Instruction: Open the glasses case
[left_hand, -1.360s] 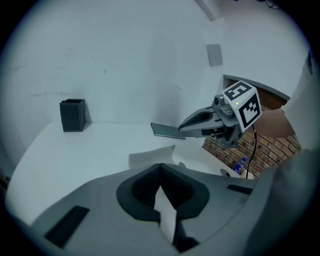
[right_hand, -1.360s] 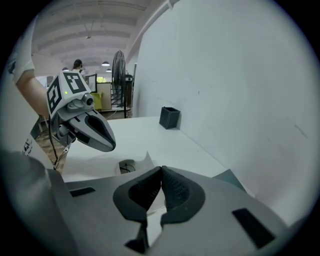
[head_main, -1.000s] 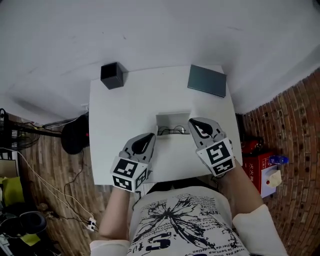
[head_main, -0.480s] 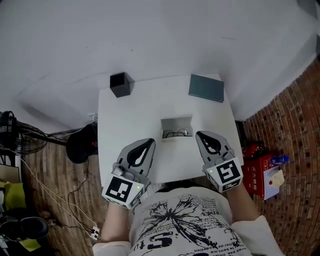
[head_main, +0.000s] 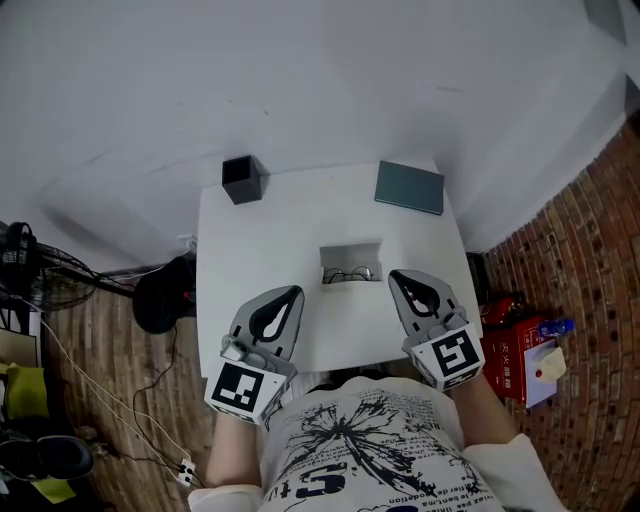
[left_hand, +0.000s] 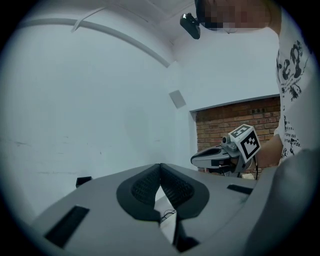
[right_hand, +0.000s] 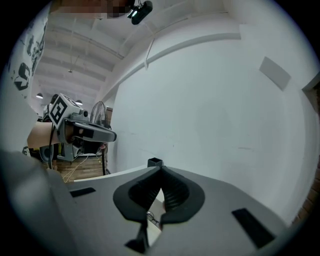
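The grey glasses case (head_main: 350, 254) lies open in the middle of the white table (head_main: 260, 240), with a pair of thin-rimmed glasses (head_main: 350, 273) inside. My left gripper (head_main: 291, 292) hovers near the table's front edge, left of the case and apart from it, its jaws shut on nothing. At the case's right my right gripper (head_main: 398, 277) is shut and empty too. In the left gripper view the pads (left_hand: 150, 184) meet at the tip and the glasses (left_hand: 168, 215) show through the gap below. The right gripper view shows its pads (right_hand: 170, 192) touching.
A small black box (head_main: 243, 179) stands at the table's far left corner and a flat dark grey box (head_main: 410, 187) at the far right. On the floor are a black round object (head_main: 160, 295) and cables at left, and a red box (head_main: 510, 352) at right.
Both grippers have drawn back from the case toward the person and risen. The case and glasses have not moved.
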